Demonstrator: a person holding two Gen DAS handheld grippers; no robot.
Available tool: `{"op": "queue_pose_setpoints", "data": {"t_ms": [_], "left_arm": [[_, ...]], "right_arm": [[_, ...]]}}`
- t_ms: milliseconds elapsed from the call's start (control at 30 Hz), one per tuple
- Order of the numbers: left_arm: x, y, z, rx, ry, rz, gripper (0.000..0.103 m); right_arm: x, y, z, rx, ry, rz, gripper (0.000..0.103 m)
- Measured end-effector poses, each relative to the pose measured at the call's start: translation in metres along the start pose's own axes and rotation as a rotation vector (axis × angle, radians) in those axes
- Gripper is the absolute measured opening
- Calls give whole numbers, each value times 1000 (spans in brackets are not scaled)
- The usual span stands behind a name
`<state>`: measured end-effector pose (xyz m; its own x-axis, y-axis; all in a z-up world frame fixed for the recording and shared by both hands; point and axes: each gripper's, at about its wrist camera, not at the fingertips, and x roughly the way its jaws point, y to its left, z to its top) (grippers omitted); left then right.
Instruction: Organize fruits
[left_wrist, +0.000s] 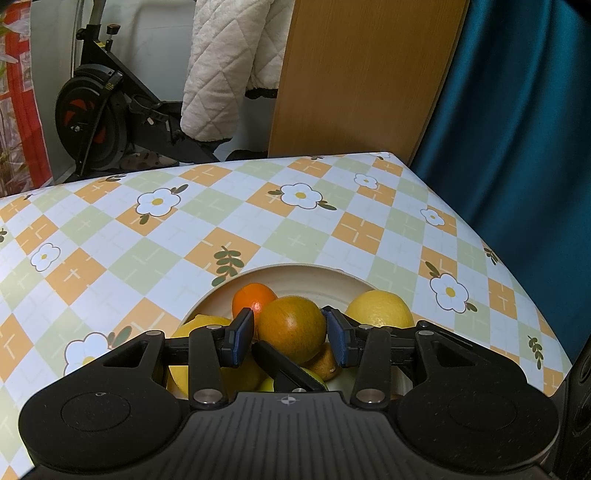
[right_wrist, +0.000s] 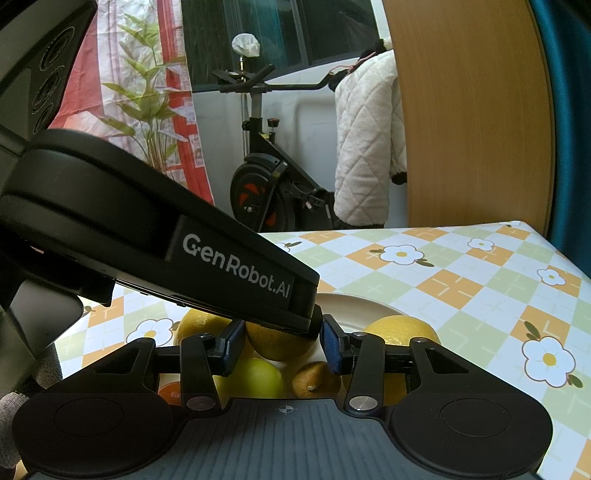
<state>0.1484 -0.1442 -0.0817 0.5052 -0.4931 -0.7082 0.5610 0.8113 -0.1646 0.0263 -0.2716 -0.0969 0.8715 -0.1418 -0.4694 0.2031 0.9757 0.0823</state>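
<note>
A cream plate (left_wrist: 295, 275) on the checked tablecloth holds several citrus fruits. In the left wrist view my left gripper (left_wrist: 290, 334) stands open, its blue pads on either side of a large orange-yellow fruit (left_wrist: 291, 330), with small gaps. A small orange (left_wrist: 251, 295) lies behind it, a lemon (left_wrist: 380, 308) to the right. In the right wrist view my right gripper (right_wrist: 282, 341) is open over the plate (right_wrist: 354, 308), around the same fruit (right_wrist: 275, 341). The left gripper's body (right_wrist: 166, 236) crosses above it. A green fruit (right_wrist: 258, 376) and a brownish fruit (right_wrist: 314, 380) lie below.
The flowered tablecloth (left_wrist: 147, 240) runs to the table's far edge and right corner. Behind stand an exercise bike (left_wrist: 103, 114), a quilted white cloth (left_wrist: 229, 66), a wooden panel (left_wrist: 362, 74) and a teal curtain (left_wrist: 517, 110).
</note>
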Motion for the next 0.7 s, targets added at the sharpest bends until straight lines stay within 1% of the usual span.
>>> {"op": "queue_pose_setpoints", "data": {"t_ms": [233,467,500,533,567,700], "left_arm": [[-1,2,2,-7,-8,5,46],[-6,3,1,-16,-21,19,47],[-8,3,1,-18,-24,22,48],[-9,4,1,-20,-27,25,53],[-11,4,1,-24,-31,27,55],[-18,8,-1,-37,-45,35,55]], "right_arm": [[0,0,0,0,0,-1,41],[0,1,0,3,1,-1,44],[-1,1,0,5,1,-1,44],[-1,1,0,8,1,0,45],[-1,1,0,10,1,-1,46],[-3,2,0,12,0,-9,50]]}}
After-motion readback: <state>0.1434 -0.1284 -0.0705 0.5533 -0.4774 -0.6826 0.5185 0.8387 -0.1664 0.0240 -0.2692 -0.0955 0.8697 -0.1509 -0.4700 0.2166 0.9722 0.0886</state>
